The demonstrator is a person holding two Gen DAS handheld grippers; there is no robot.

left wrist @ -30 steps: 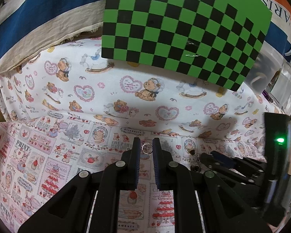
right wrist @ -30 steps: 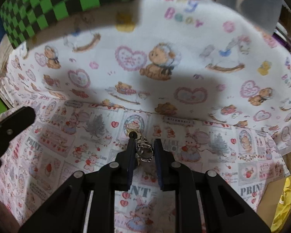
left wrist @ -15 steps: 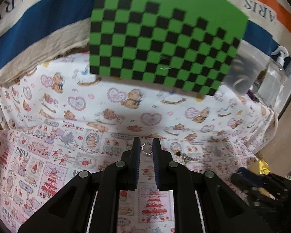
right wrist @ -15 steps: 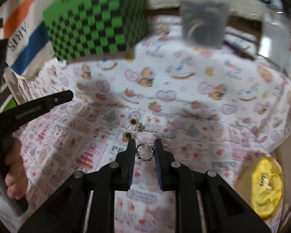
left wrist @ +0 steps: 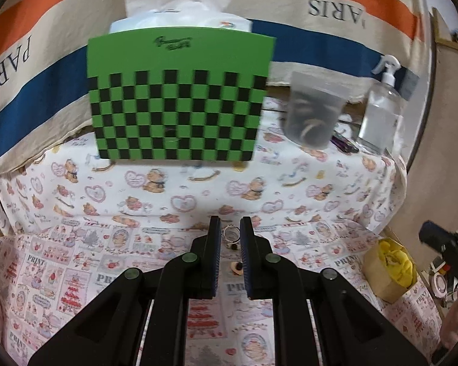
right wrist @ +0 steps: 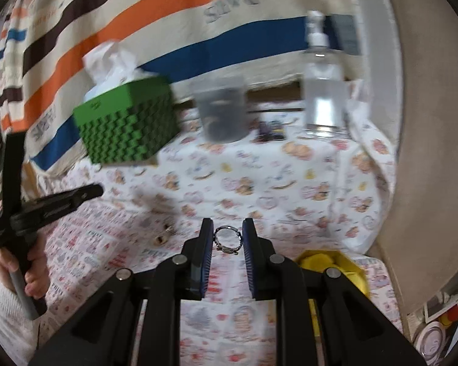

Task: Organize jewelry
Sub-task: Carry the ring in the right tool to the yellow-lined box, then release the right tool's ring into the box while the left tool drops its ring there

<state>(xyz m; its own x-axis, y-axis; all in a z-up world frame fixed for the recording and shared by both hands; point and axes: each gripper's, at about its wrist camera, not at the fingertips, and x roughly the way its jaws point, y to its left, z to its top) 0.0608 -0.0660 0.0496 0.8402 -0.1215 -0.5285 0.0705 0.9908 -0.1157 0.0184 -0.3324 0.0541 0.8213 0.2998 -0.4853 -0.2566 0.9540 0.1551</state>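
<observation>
My left gripper (left wrist: 230, 234) is shut on a small silver ring (left wrist: 230, 233) and holds it above the printed cloth (left wrist: 76, 262). My right gripper (right wrist: 227, 239) is shut on a larger silver ring with a chain-like band (right wrist: 227, 240), raised over the cloth (right wrist: 259, 189). Small jewelry pieces lie on the cloth below the left gripper (left wrist: 237, 267) and, in the right wrist view, to the left of the right gripper (right wrist: 163, 235). A brown box lined with yellow cloth (left wrist: 390, 270) stands at the table's right edge; it also shows in the right wrist view (right wrist: 332, 263).
A green checkered tissue box (left wrist: 177, 103) stands at the back, with a translucent cup (left wrist: 313, 111) and a clear pump bottle (left wrist: 380, 106) to its right. A striped cloth (left wrist: 45, 70) hangs behind. The right gripper's body (left wrist: 448, 256) shows at the right edge.
Both grippers have lifted up and back from the cloth, each with its ring. The right gripper has swung right, toward the yellow-lined box.
</observation>
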